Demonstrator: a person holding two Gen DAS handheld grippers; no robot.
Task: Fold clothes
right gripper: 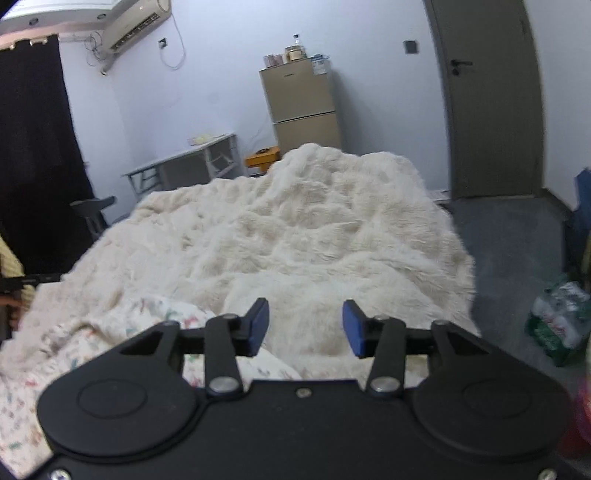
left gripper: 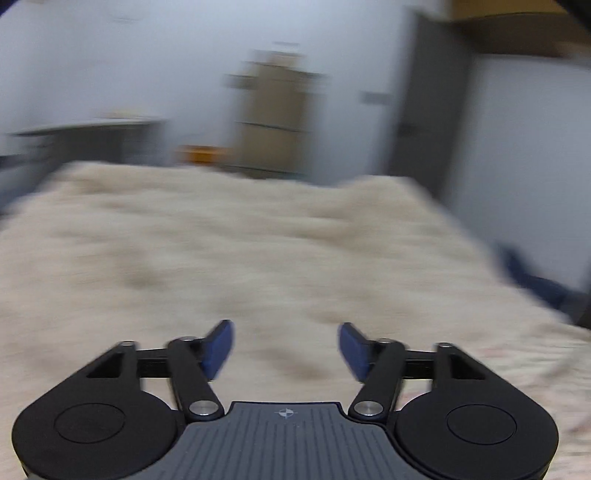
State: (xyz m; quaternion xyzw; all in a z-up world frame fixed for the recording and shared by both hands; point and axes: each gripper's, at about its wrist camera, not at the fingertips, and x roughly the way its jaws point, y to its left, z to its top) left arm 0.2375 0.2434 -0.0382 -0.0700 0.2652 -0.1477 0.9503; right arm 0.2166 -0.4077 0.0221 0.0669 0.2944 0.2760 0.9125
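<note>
From the left wrist, everything past the tool is smeared by motion blur. The left gripper (left gripper: 286, 349) has matte black linkage arms with round metal pivot pins, a ribbed grey body plate between them, and flat blue pads (left gripper: 218, 349) on its fingers; the jaws stand wide apart with nothing between them, only cream pile showing through the gap. Ahead spreads a shaggy cream blanket (left gripper: 236, 251), lumpy and mounded, covering the bed. Beyond it stand a tall tan fridge (left gripper: 271, 118), a low grey table (left gripper: 92, 138) at the left and a dark grey door (left gripper: 428, 110) at the right, all soft-edged from the blur. From the right wrist the picture is sharp. The right gripper (right gripper: 305, 326) is built the same, black arms, steel pins and blue pads (right gripper: 352, 326), and its jaws are parted rather less widely, empty, hovering over the long-haired fleece blanket (right gripper: 295, 229), whose fur lies in ridges and hollows. At the lower left, on the blanket and partly under the gripper's body, lies a crumpled white garment (right gripper: 74, 354) of thin smooth cloth printed with small coloured marks. Against the pale wall stand the two-door tan fridge (right gripper: 301, 107) with jars on top, a grey slatted table (right gripper: 184, 162), an orange box (right gripper: 262, 157) and a wall air conditioner (right gripper: 136, 18); a black curtain (right gripper: 37, 147) hangs at the left and a grey door (right gripper: 487, 103) stands at the right.
</note>
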